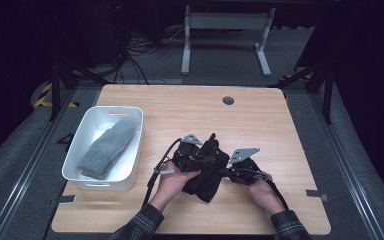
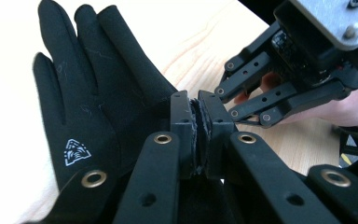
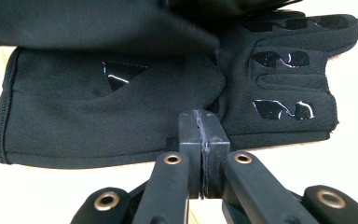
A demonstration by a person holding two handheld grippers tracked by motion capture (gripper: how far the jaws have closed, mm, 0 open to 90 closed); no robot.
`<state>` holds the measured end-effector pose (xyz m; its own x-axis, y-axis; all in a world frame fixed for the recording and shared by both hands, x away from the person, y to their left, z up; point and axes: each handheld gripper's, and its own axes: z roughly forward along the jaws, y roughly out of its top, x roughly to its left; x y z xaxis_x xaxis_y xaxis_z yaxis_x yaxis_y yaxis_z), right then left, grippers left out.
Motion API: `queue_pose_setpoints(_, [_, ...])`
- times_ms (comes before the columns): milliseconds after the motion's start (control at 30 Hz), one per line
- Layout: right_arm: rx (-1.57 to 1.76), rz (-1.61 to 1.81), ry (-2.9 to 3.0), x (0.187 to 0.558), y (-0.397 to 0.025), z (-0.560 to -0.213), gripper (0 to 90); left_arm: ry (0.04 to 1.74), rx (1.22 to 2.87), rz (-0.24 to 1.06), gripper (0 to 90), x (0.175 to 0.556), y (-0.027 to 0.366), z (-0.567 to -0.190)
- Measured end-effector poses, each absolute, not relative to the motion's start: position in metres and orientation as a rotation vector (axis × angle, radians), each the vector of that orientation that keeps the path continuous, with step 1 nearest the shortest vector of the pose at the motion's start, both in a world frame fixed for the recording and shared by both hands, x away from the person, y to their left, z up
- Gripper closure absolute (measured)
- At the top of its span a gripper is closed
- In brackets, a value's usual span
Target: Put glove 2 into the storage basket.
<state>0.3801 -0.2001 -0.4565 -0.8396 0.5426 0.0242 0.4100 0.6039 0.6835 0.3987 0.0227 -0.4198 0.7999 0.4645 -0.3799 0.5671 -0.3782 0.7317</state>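
I've got the black glove (image 1: 209, 167) pinched from both sides, low over the surface (image 1: 260, 120) just ahead of me. My left hand-held gripper (image 2: 199, 135) is clamped tight on a fold of it, jaws pressed together with fabric between. My right hand-held gripper (image 3: 203, 140) bites the glove's edge the same way, jaws together on cloth. The glove's long axis runs away from me, fingers pointing up the surface, so it sits squarely between my two grips, neither nearer. The tray (image 1: 87, 184) with the grey sock (image 1: 107, 147) lies off to my left, closer to my left hand. Whether this is one glove or a stacked pair, I can't tell; the folds hide that.
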Motion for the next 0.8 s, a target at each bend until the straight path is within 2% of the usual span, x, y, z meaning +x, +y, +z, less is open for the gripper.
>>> queue_pose_setpoints(67, [0.794, 1.056, 2.643, 0.38, -0.2, -0.457, 90.0, 0.76, 2.036, -0.137, 84.9, 0.398, 0.021, -0.421])
queue_pose_setpoints(167, [0.794, 1.054, 2.636, 0.379, -0.204, -0.454, 89.9, 0.731, 2.013, -0.156, 78.9, 0.397, 0.022, -0.421])
queue_pose_setpoints(300, [0.834, 1.06, 2.59, 0.378, -0.218, -0.449, 87.7, 0.719, 2.03, -0.146, 81.4, 0.394, 0.023, -0.418])
queue_pose_setpoints(367, [0.898, 1.076, 2.526, 0.379, -0.239, -0.444, 80.2, 0.701, 2.067, -0.132, 88.2, 0.39, 0.021, -0.419])
queue_pose_setpoints(400, [0.898, 1.076, 2.526, 0.379, -0.239, -0.444, 80.2, 0.701, 2.067, -0.132, 89.3, 0.39, 0.021, -0.419])
queue_pose_setpoints(433, [0.926, 1.071, 2.501, 0.379, -0.247, -0.443, 76.4, 0.698, 2.082, -0.128, 89.3, 0.388, 0.02, -0.42])
queue_pose_setpoints(500, [0.992, 1.066, 2.44, 0.38, -0.269, -0.441, 63.5, 0.687, 2.107, -0.123, 89.6, 0.385, 0.016, -0.422])
queue_pose_setpoints(533, [0.992, 1.066, 2.44, 0.38, -0.269, -0.441, 63.5, 0.681, 2.121, -0.119, 89.6, 0.383, 0.014, -0.424])
queue_pose_setpoints(667, [1.079, 1.033, 2.367, 0.384, -0.293, -0.446, 46.5, 0.664, 2.17, -0.122, 89.6, 0.379, 0.004, -0.432])
queue_pose_setpoints(800, [1.149, 1.033, 2.308, 0.389, -0.308, -0.45, 37.3, 0.658, 2.208, -0.151, 89.6, 0.377, -0.005, -0.443])
